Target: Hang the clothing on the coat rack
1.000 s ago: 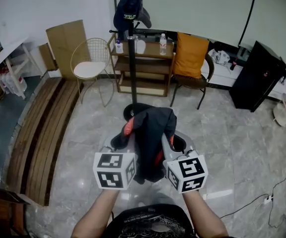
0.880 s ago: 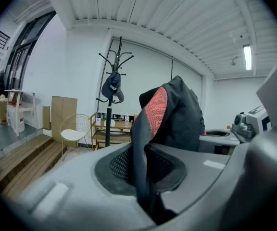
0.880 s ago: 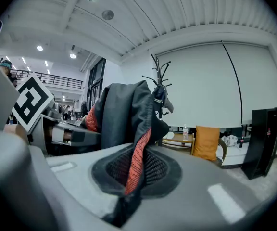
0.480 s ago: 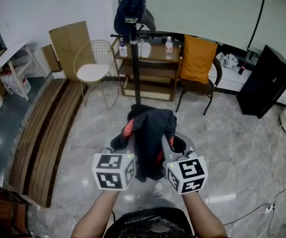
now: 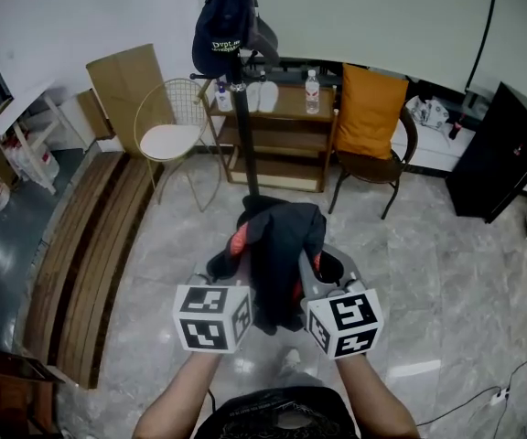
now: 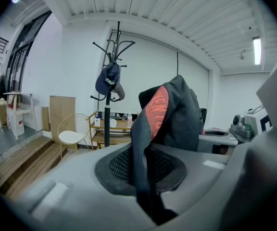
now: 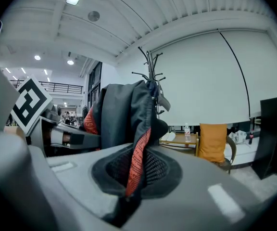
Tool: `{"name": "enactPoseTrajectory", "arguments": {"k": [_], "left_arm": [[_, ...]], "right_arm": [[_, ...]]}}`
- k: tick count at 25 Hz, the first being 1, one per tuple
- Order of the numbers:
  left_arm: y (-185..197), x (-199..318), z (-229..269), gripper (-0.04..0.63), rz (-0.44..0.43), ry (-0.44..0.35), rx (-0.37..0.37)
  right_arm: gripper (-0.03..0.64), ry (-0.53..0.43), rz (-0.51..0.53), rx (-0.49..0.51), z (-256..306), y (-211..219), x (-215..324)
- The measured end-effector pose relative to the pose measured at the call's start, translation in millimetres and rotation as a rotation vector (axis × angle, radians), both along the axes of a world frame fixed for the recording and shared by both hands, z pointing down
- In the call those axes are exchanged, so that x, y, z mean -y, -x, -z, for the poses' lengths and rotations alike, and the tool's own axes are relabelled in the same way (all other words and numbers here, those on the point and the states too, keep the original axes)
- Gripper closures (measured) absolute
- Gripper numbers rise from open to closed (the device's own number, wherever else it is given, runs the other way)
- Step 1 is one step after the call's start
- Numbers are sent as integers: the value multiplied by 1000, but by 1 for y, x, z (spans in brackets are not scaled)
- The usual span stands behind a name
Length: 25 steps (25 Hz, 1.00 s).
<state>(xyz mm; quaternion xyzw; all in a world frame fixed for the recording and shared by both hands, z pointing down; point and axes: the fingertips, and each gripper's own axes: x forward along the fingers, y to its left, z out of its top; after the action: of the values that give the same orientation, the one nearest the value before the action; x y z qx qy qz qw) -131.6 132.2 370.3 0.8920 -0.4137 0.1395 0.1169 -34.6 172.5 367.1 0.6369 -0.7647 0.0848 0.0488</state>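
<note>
Coat rack point(image 5: 242, 126): stands upright in front of the shelf unit, well beyond the grippers; none of the clothing is on it
Shelf unit point(image 5: 286, 114): wooden, against the back wall; its top carries a clear bottle point(image 5: 312, 91) towards the right end, a small bottle point(image 5: 222, 94) at the left end, and pale items between them that are too small to tell
Dark chair point(image 5: 366, 167): just right of the shelf unit; holds an orange cushion point(image 5: 370, 112) propped against its back
Wire chair point(image 5: 170, 140): left of the shelf unit; white seat
Clothing point(image 5: 277, 254): dark with an orange-red lining; bunched up between the two grippers, above the tiled floor, near the rack's base
Cap point(image 5: 216, 35): dark, hangs near the top of the coat rack
Left gripper point(image 5: 230, 265): jaws pinching a dark fold of the clothing
Right gripper point(image 5: 323, 268): jaws pinching an orange-lined edge of the clothing
</note>
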Motion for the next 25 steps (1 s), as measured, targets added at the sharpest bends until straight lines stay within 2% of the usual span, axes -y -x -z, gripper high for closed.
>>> {"name": "enactPoseTrajectory", "arguments": {"k": [12,25], "left_arm": [[-58,46,3,560,33,-1,24],[-88,80,5,560,26,2,25]], "right_arm": [[598,0,37,16,2,-60,50],[598,-3,42,27,3,-86,84]]}}
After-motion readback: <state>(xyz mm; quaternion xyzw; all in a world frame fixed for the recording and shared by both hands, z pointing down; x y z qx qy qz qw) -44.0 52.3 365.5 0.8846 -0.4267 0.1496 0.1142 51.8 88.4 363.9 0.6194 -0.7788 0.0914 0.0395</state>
